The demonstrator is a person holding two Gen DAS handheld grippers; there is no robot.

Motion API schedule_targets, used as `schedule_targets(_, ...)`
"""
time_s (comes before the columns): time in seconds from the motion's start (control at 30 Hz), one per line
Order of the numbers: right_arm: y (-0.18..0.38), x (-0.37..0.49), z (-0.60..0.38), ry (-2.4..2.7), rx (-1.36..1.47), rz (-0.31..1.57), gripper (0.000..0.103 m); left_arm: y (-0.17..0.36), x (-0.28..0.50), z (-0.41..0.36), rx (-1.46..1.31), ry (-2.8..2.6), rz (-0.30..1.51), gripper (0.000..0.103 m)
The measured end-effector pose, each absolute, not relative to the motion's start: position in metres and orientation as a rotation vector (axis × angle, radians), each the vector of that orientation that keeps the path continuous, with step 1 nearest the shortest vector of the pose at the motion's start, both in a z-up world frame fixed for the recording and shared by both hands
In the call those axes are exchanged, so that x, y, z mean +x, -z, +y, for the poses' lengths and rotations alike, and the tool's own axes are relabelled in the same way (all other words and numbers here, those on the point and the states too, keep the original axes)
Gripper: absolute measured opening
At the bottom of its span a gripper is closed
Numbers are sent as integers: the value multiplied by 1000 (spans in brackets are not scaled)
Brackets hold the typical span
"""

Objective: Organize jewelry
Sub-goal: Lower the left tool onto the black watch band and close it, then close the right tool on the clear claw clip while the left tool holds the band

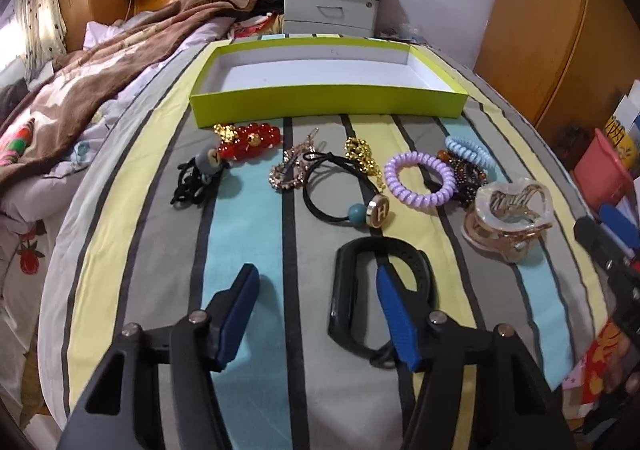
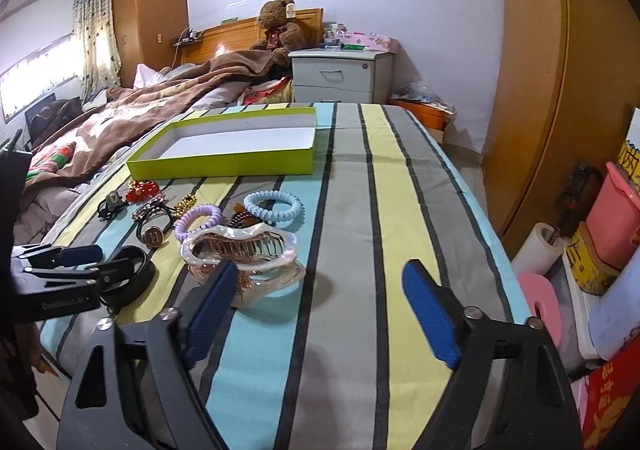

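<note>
Only the left wrist view shows the spread left gripper (image 1: 316, 282) straddling the black band (image 1: 344, 290); the right gripper (image 2: 320, 278) is likewise spread beside the hair claw (image 2: 248, 250).

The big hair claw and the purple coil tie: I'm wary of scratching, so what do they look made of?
The hair claw looks like glossy, translucent pearly-pink plastic or acetate, showing bright highlights. The purple coil tie looks like smooth, shiny plastic spiral cord; its ridges glint.

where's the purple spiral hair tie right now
In the left wrist view the purple spiral hair tie lies right of centre on the striped cloth, between the black H-charm hair tie and the clear claw clip.
</note>
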State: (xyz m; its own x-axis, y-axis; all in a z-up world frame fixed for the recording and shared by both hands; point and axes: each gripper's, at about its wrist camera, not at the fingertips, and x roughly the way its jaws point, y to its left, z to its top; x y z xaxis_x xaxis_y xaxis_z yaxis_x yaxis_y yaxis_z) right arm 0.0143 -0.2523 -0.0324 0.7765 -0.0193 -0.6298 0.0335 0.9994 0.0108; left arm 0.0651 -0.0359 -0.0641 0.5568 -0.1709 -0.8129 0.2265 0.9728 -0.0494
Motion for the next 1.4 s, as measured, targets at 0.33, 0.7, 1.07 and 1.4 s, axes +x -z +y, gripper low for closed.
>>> schedule_targets(0.33,35,44,-254,-21,117,742,67,63,70,-29,60,203,918,20)
schedule_targets(0.7,49,67,-257,-27,191,846,37,62,73,-25,62,202,911,13)
schedule_targets(1.07,46,59,-267,-94,303,838,15,52,69,-19,47,208,882,13)
schedule_targets(1.4,37,47,-266,-86,222,838,13,49,67,-15,46,213,876,13)
